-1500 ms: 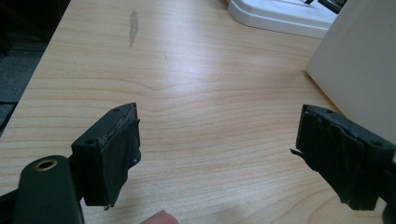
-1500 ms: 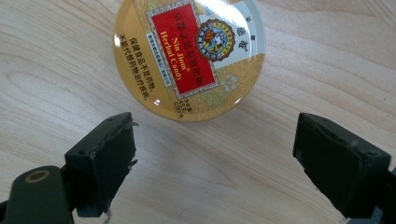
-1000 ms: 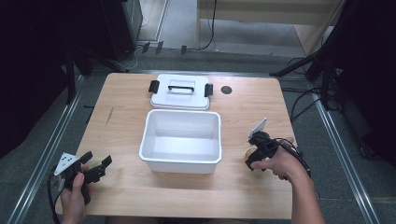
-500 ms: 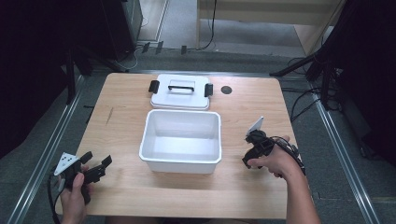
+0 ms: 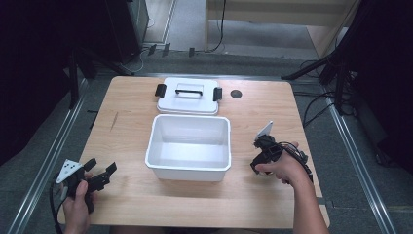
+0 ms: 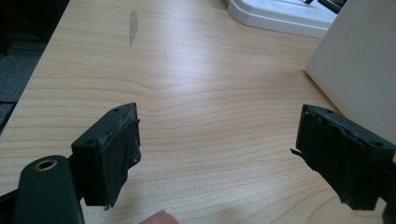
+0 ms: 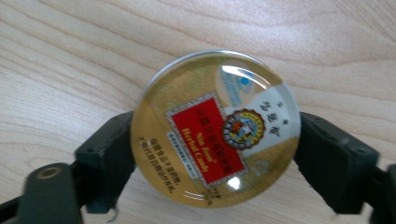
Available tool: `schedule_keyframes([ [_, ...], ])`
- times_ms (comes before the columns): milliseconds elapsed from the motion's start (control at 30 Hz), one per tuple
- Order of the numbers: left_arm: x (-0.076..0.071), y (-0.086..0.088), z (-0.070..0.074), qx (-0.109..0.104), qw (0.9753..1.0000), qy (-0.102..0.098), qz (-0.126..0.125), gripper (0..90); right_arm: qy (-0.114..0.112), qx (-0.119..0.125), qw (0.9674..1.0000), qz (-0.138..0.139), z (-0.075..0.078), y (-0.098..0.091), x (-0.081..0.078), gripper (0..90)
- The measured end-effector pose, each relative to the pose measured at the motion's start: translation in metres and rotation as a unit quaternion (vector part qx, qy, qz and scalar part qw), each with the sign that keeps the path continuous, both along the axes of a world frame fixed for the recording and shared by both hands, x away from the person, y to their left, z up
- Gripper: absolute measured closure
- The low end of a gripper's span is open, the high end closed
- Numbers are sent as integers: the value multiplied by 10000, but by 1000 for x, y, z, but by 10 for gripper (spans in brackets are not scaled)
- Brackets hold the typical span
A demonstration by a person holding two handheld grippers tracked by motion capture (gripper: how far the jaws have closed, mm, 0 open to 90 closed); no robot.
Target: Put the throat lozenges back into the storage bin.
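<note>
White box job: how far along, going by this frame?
Done: the lid is off and lies behind the open white box, which looks empty. In hand: the right gripper has its jaws on either side of a round candy tin, low over the table. Left gripper is open, idle. Left, probably: tin into box, lid back on.

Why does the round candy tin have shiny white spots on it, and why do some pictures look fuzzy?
In the right gripper view, light glares off the glossy lid of the candy tin, and the close fingers look soft. In the left gripper view, the near fingers blur while the table stays sharp. The high view is dark around the edges.
</note>
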State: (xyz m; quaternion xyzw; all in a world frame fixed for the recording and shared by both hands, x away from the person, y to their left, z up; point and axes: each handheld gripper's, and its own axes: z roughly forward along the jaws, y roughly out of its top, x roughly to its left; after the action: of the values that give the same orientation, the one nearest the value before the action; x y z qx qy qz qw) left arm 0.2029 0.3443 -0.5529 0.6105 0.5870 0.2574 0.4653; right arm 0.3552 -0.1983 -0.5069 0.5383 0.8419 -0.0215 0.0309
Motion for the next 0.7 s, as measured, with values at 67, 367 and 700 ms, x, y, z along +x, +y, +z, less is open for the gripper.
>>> schedule_keyframes([
  [67,0,0,0,1,10000,-6,5,145,-34,56,10000,6,1,0,0,205],
  [367,0,0,0,14,10000,-1,2,145,-130,87,9999,21,15,-1,-1,207],
  [700,0,0,0,6,10000,0,2,145,-174,52,9997,185,35,3,-3,208],
])
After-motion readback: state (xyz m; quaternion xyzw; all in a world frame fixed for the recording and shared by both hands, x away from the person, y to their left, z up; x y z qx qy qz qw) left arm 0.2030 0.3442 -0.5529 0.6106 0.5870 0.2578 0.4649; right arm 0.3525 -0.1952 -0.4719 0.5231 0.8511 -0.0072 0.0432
